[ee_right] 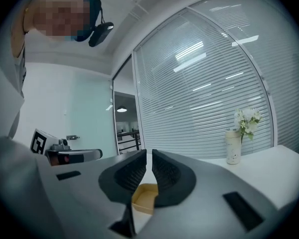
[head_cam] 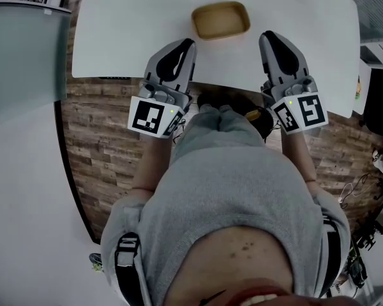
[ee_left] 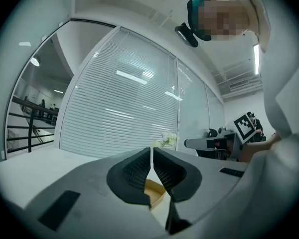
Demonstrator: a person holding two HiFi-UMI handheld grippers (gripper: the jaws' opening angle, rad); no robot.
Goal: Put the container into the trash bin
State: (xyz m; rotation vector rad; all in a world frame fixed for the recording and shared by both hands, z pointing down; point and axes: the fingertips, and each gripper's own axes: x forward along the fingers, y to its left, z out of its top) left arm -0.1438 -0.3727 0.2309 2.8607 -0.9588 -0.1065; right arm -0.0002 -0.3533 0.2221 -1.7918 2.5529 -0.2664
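- Both clenched and empty: left claw (head_cam: 189, 43), right claw (head_cam: 268, 37).
- I open them first; container (head_cam: 221, 20) sits just ahead, between them.
- I grip opposite rims evenly.

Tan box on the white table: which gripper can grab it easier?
Probably the left gripper: its shut tips nearly reach the shallow tan rectangular container at its near corner, while the right gripper, also shut, stops slightly farther from the other side. Both must open first.

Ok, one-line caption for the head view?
Left gripper and right gripper, shut and empty, poised before the brown container on the white table.
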